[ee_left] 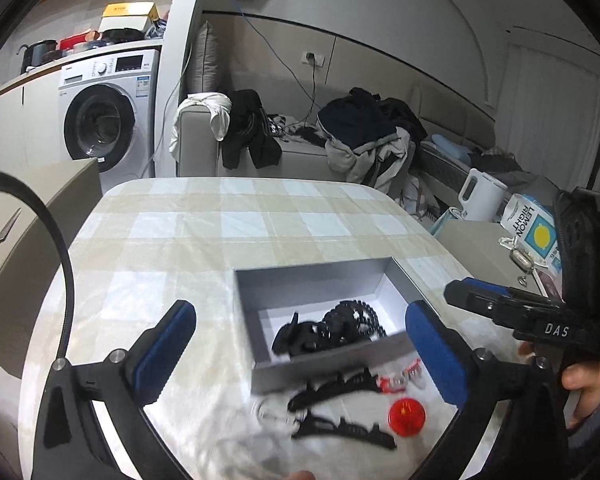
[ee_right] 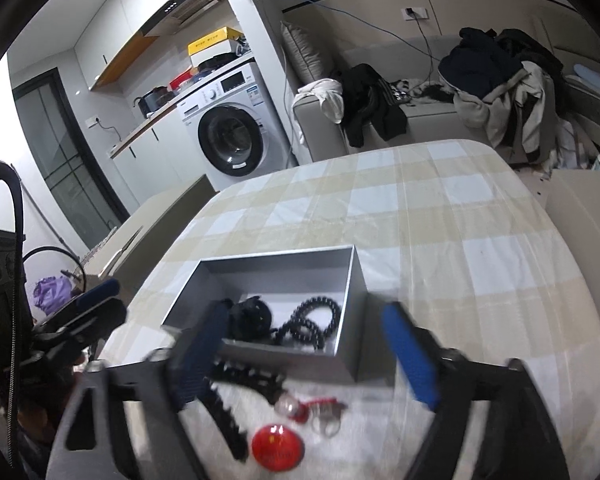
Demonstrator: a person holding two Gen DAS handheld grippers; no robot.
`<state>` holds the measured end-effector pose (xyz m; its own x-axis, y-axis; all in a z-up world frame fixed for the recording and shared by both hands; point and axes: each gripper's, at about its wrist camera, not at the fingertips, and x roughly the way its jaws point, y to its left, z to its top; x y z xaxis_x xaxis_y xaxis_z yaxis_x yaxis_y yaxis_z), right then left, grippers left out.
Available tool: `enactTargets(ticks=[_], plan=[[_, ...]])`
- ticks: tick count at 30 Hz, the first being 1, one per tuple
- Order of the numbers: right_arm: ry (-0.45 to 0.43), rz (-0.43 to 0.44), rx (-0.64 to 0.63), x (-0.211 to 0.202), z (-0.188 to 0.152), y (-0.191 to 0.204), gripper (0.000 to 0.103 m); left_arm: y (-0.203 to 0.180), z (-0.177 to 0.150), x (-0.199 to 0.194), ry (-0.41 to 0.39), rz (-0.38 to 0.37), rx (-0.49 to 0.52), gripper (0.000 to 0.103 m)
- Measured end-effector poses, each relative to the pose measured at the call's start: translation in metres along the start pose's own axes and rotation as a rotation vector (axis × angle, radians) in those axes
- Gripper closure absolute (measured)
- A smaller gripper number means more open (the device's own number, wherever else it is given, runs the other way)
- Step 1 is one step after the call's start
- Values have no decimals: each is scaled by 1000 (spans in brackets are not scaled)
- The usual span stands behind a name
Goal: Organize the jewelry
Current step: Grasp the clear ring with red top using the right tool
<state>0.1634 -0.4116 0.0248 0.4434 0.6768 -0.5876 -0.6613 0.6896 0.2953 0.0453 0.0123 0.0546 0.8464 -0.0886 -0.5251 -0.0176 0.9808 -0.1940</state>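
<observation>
An open grey box (ee_left: 312, 270) (ee_right: 276, 258) sits on the checked tablecloth. It holds a black claw clip (ee_left: 296, 336) (ee_right: 252, 316) and a black bead necklace (ee_left: 358, 316) (ee_right: 308, 324). In front of the box lie two black hair clips (ee_left: 336, 388) (ee_right: 228, 420), a red round piece (ee_left: 407, 416) (ee_right: 278, 446) and a red-and-clear clip (ee_left: 400, 376) (ee_right: 312, 408). My left gripper (ee_left: 300, 308) is open above these loose pieces, holding nothing. My right gripper (ee_right: 306, 312) is open too, over the box's near wall, empty.
The checked table (ee_left: 220, 220) has rounded far corners. A side table at the right carries a white kettle (ee_left: 480, 196), a lemon carton (ee_left: 534, 232) and a glass. Behind stand a sofa (ee_left: 300, 156) piled with clothes and a washing machine (ee_left: 108, 116).
</observation>
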Motion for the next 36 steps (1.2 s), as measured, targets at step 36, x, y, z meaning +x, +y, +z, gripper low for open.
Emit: enactTargets(ticks=[36], plan=[[232, -4, -33, 15, -61, 6, 35, 5, -65, 22, 194, 19, -7, 1]])
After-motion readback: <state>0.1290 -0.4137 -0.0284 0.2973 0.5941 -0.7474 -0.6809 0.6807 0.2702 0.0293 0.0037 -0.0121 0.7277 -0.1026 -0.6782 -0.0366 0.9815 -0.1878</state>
